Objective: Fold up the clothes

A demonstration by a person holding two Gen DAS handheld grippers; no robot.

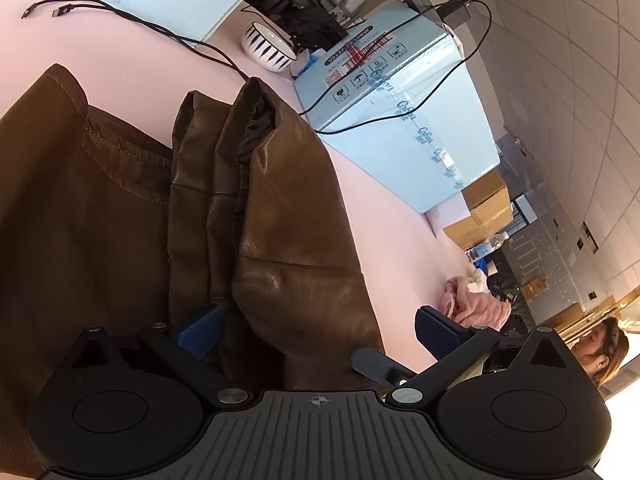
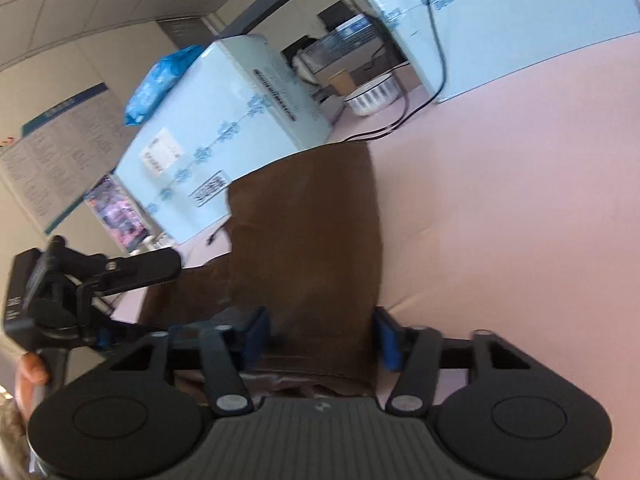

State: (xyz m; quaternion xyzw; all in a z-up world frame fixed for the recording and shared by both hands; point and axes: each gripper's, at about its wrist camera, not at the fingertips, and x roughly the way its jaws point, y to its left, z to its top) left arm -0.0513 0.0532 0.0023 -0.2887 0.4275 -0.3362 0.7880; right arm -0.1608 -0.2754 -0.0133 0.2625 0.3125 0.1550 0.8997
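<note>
The pale blue carton (image 1: 400,112) behind the brown leather garment (image 1: 120,208) carries repeated blue logos, handling icons and a barcode label reading partly "10KW". The left gripper (image 1: 316,328) tilts over the pink table (image 1: 384,216), jaws wide, a raised fold of the garment between its fingers. The right gripper (image 2: 324,336) is likewise spread wide, straddling a flat brown panel; whether the pads touch it cannot be told.

Blue boxes (image 1: 404,92) and bowl (image 1: 267,46) wall the table's (image 1: 132,56) far edge.
</note>
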